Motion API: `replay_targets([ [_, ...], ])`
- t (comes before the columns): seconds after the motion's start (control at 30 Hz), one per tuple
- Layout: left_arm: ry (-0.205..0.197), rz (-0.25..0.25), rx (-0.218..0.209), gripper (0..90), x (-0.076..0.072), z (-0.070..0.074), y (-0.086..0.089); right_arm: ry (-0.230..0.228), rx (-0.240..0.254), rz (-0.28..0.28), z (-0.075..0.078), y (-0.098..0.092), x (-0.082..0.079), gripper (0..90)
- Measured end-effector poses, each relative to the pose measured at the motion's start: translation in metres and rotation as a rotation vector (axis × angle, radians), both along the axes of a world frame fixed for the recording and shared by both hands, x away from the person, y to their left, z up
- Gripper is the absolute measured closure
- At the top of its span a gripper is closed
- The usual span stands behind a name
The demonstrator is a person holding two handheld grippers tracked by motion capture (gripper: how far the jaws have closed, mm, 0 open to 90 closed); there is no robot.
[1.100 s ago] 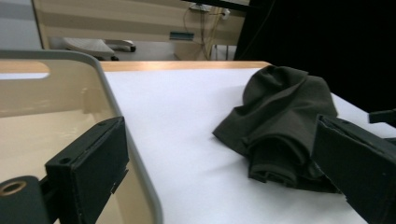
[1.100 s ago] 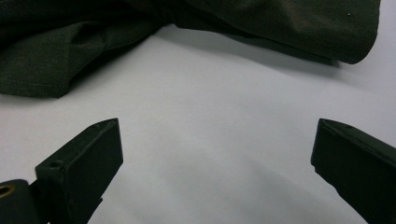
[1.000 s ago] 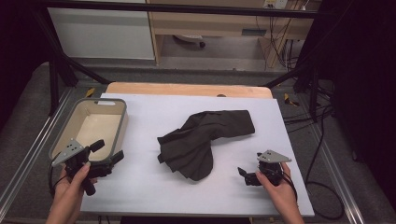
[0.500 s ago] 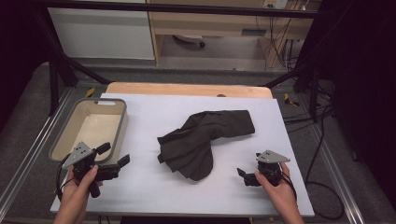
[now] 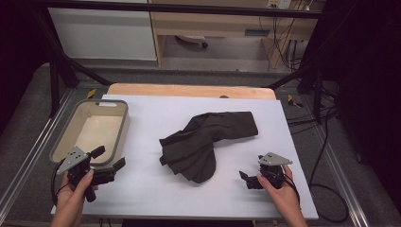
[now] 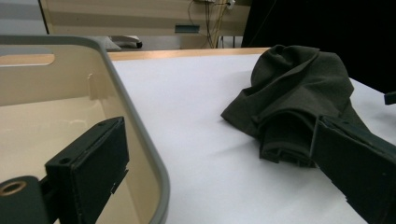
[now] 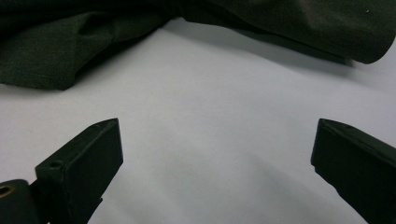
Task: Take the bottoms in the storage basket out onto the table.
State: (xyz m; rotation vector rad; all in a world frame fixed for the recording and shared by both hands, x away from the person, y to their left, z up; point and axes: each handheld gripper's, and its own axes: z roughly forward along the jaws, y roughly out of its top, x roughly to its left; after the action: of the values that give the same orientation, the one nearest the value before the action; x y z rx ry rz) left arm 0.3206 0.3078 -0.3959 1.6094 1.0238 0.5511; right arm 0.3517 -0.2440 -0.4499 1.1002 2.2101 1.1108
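Observation:
A dark crumpled cloth [image 5: 203, 139] lies in the middle of the white table top [image 5: 156, 194]. A beige bin with a grey rim [image 5: 124, 127] stands at the left, with nothing inside. My left gripper [image 5: 109, 157] is open at the bin's near right corner, pointing toward the cloth. In the left gripper view its left jaw stands over the bin rim [image 6: 135, 116], its right jaw before the cloth [image 6: 294, 88]. My right gripper [image 5: 245, 179] is open, low over the table, right of the cloth's near end. The cloth [image 7: 93, 42] lies just beyond the open right gripper [image 7: 215, 158].
A wooden board [image 5: 189, 90] edges the table's far side. Metal rails [image 5: 28, 161] run along both sides, black frame bars [image 5: 61, 66] stand at the back corners. Cables [image 5: 326, 156] trail off the right edge. Bare white surface lies between bin and cloth.
My left gripper has shifted a little to the right, from the bin's near rim toward the cloth. The right gripper and the cloth have stayed put.

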Motion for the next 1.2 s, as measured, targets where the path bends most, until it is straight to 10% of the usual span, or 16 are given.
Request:
replay_targets([
  [0.6,0.042,-0.007,0.006,4.1,0.001,-0.014,0.002,0.007,-0.008,0.004,0.0,0.001,-0.001,3.0],
  [1.2,0.051,0.003,0.109,4.3,0.002,-0.02,-0.001,0.021,-0.025,0.019,-0.003,0.004,0.0,3.1],
])
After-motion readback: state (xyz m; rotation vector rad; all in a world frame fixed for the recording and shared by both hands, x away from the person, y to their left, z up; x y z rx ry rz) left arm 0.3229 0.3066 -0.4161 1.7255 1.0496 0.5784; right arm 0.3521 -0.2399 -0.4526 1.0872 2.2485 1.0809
